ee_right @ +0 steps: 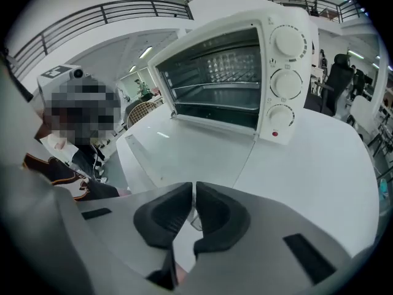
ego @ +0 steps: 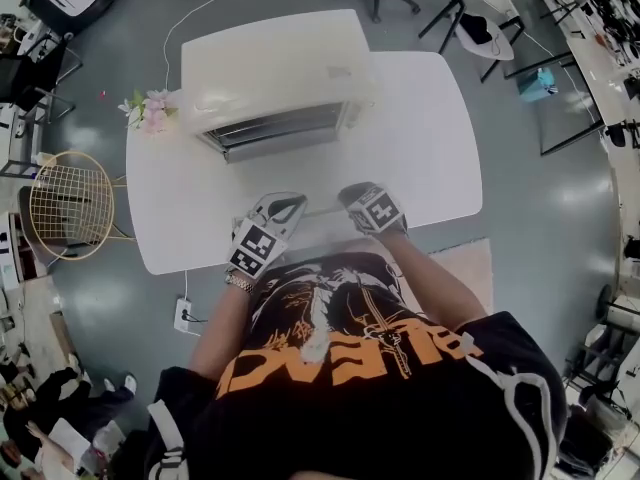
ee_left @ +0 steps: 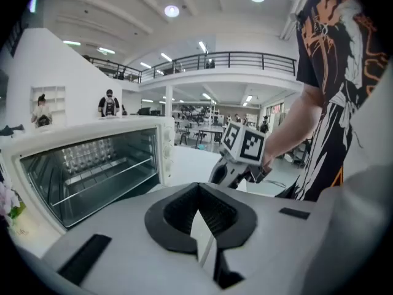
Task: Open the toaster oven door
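Note:
A white toaster oven [ego: 270,68] stands at the back of the white table [ego: 430,158]. Its door [ee_right: 184,149] lies folded down flat toward me, and the rack inside [ee_right: 215,85] shows. Three knobs [ee_right: 286,82] run down its right side. Both grippers hover at the table's near edge, short of the oven. My left gripper [ego: 283,206] is shut with nothing between its jaws [ee_left: 198,211]. My right gripper [ego: 352,196] is also shut and empty [ee_right: 193,204]. In the left gripper view, the right gripper [ee_left: 236,165] shows beside the oven.
Pink flowers [ego: 148,108] sit at the table's back left corner beside the oven. A gold wire chair [ego: 68,203] stands left of the table, and a power strip [ego: 185,316] lies on the floor. Black chairs [ego: 480,18] stand beyond the table.

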{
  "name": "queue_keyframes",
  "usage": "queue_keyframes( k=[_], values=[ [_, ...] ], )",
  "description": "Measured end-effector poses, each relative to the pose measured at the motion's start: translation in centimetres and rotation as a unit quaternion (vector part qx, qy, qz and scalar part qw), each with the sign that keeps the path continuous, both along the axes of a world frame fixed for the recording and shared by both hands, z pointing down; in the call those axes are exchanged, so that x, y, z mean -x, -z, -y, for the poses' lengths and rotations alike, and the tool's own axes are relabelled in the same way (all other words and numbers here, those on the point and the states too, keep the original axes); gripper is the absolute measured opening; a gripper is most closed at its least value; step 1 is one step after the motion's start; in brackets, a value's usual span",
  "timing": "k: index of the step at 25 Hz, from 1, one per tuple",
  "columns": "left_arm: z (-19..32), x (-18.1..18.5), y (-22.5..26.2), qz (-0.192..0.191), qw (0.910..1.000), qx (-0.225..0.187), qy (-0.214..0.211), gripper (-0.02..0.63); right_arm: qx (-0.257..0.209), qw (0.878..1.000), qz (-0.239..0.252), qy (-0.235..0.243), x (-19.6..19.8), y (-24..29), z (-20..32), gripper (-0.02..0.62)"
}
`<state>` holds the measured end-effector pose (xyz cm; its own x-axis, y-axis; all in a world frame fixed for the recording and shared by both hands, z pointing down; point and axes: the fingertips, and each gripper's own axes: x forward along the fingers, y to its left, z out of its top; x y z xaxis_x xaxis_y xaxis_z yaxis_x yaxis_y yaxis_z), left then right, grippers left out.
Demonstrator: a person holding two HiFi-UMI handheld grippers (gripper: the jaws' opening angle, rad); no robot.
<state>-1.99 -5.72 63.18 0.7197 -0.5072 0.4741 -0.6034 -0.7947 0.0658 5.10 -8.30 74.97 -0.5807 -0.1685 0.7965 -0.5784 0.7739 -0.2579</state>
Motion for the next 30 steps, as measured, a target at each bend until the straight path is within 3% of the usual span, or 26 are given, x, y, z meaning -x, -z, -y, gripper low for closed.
queue_keyframes(
  k=[9, 14, 18, 25, 27, 30],
  values=[
    [-0.1, 0.7, 3.9, -0.078, 0.9946, -0.058, 0.036, 0.021, 0.011, 1.0, -0.005, -0.003, -0.3, -3.9, -0.8, 0.032],
    [-0.2, 1.2, 5.5, -0.137, 0.9861, -0.076, 0.056, 0.021, -0.009, 1.0, 0.001, -0.003, -0.3, -4.0, -0.5, 0.015],
    [-0.5, 1.4, 7.1, -0.157, 0.9808, -0.094, 0.068, 0.021, -0.012, 1.0, -0.004, -0.005, -0.2, -3.7, -0.7, 0.015],
    [0.2, 2.1, 11.2, -0.146, 0.9768, -0.137, 0.077, 0.021, -0.11, 0.991, 0.071, -0.038, 0.4, 2.2, 1.0, 0.014],
    [0.8, 2.1, 12.6, -0.141, 0.9749, -0.15, 0.084, 0.021, -0.147, 0.983, 0.097, -0.046, 0.7, 5.5, 1.9, 0.014],
    [1.2, 2.4, 14.6, -0.163, 0.9706, -0.151, 0.092, 0.021, -0.204, 0.967, 0.145, -0.057, 1.4, 11.7, 3.2, 0.015]
  ],
)
